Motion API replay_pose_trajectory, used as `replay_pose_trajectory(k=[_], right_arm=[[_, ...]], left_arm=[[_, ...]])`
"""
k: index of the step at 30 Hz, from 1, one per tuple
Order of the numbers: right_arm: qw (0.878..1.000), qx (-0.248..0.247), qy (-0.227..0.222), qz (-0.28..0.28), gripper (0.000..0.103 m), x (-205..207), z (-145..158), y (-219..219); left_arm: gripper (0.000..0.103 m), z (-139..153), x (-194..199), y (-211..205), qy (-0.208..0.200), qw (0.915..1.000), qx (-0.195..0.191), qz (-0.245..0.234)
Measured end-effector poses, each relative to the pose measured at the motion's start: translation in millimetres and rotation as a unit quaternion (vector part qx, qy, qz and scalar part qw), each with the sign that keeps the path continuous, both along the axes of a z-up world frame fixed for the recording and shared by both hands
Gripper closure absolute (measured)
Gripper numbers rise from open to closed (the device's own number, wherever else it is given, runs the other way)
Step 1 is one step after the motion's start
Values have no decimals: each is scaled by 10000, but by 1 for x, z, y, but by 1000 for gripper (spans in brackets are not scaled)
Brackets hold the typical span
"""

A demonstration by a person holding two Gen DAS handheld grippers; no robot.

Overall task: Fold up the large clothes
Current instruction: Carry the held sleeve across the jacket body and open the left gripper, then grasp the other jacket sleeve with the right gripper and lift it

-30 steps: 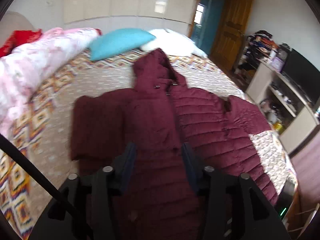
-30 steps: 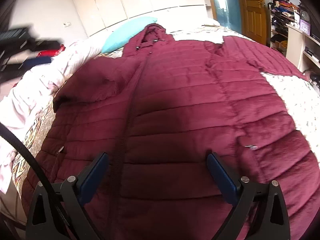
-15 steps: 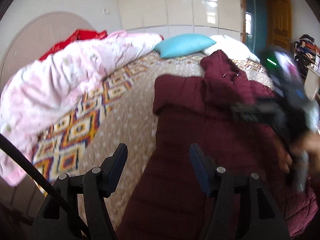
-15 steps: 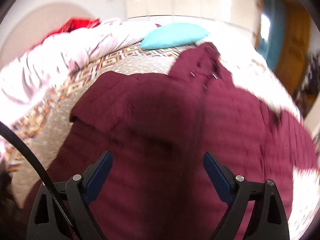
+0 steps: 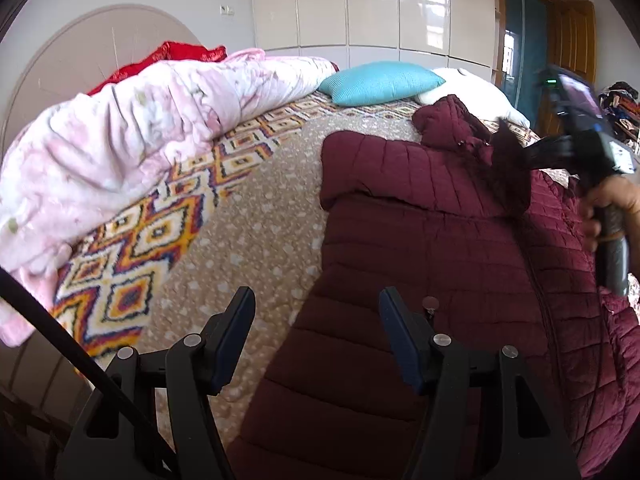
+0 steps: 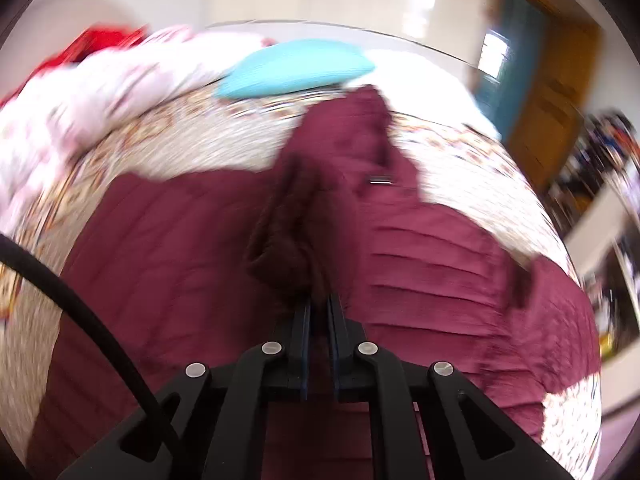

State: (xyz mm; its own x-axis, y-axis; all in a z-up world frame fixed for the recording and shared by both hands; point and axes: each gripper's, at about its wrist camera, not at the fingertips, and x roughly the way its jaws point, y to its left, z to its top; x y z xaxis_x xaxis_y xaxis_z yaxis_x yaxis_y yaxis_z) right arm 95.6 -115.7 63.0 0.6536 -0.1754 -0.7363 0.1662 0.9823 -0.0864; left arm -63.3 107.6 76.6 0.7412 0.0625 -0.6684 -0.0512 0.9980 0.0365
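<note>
One maroon jacket (image 5: 440,248), patterned bed (image 5: 248,240), wardrobe (image 5: 380,8)

A maroon quilted hooded jacket (image 5: 440,240) lies front-up on the bed (image 5: 248,232), hood toward the turquoise pillow (image 5: 380,82).

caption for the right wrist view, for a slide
Right gripper shut on a fold of the maroon puffer jacket spread on the bed.

No writing, label, brand or number can be read in either view. The device screen (image 5: 576,96) above the right tool, at the right edge of the left wrist view, is blurred to plain colour, and the cluttered far-right shelves (image 6: 612,184) are smeared by motion.
</note>
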Motion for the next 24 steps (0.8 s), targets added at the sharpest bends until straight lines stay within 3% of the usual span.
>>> replay_pose_trajectory(k=[3, 6, 9, 13, 14, 15, 16, 17, 19, 21, 24], right_arm=[[9982, 240, 79, -546, 96, -5, -2, -47], [9946, 983, 133, -302, 92, -16, -5, -67], [9962, 825, 162, 228, 61, -26, -7, -44], [9992, 369, 115, 101, 48, -27, -16, -34], [9993, 311, 181, -64, 48, -22, -21, -40], [9987, 392, 275, -196, 58, -17, -27, -49], [9973, 542, 359, -341, 84, -13, -32, -58], [9947, 756, 445, -533, 90, -9, -36, -71], [9890, 1086, 468, -890, 91, -8, -43, -96], [9845, 993, 559, -1331, 91, -10, -50, -119], [9756, 1240, 736, -1656, 92, -19, -62, -153]], left_arm=[[40, -7, 2, -7, 91, 9999, 47, -49], [40, -14, 5, -15, 138, 9998, 156, -73], [40, -25, 10, -23, 302, 9992, 228, -114], [40, -32, 11, -26, 452, 9986, 233, -131], [40, -32, 11, -27, 457, 9986, 248, -127], [40, -31, 11, -27, 455, 9986, 258, -126], [40, -30, 10, -27, 441, 9986, 252, -129], [40, -29, 10, -27, 423, 9987, 229, -136], [40, -28, 12, -29, 425, 9988, 178, -184], [40, -27, 16, -34, 459, 9984, 189, -279], [40, -26, 22, -49, 404, 9978, 272, -441]])
